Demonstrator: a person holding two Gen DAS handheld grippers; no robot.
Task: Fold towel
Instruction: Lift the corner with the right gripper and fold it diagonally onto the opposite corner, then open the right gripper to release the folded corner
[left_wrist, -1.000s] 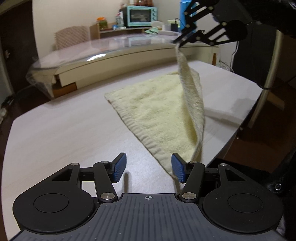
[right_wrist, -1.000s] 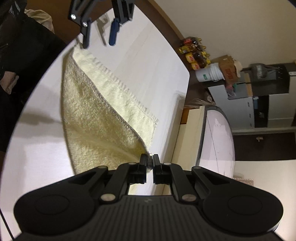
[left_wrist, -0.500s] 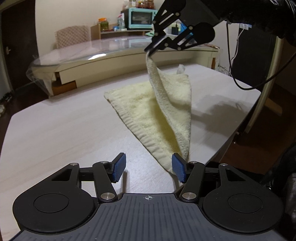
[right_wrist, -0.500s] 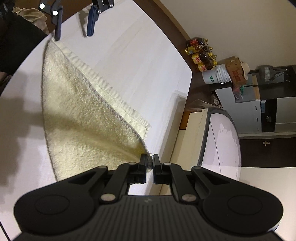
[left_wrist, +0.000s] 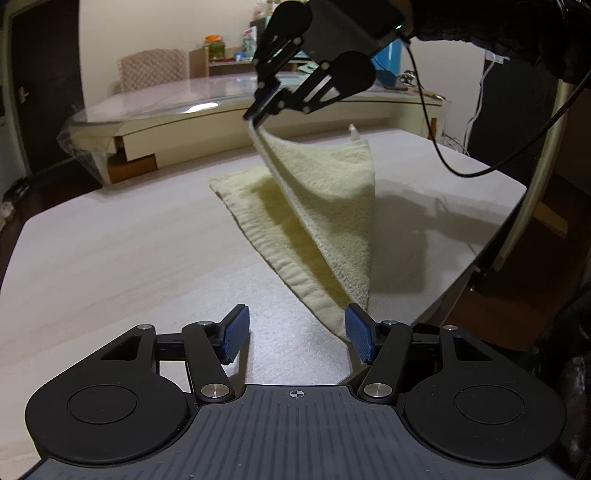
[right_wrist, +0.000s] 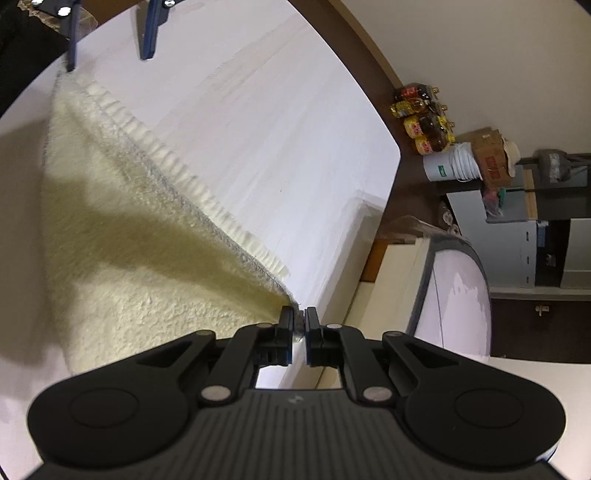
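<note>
Left wrist view: the pale yellow towel (left_wrist: 325, 206) lay partly flat on the white table (left_wrist: 122, 240), one corner hoisted well above it by the right gripper (left_wrist: 255, 118).
Right gripper: pinched tight on that corner, jaws nearly meeting with cloth between them, as the right wrist view showed at the fingertips (right_wrist: 299, 325).
Left gripper: its blue pads (left_wrist: 236, 332) stood wide apart and held nothing; the right-hand pad sat just beside the towel's near corner, and I could not tell whether it touched.
Step in hand: to my eye, the first fold, the lifted corner being carried over the flat part of the towel toward its far-left edge.
Next move: I judged it called for laying the raised corner down over the flat corner (left_wrist: 216, 182) at the far left, edges lined up, then releasing.
Right arm pose: reaching in from above and the right, the tool tilted downward, a black cable (left_wrist: 480, 162) trailing behind it.
Left arm pose: low over the near table edge, fingers pointing level along the towel's hem.
Risk: the draped cloth could sag and land crooked if lowered unevenly.
</note>
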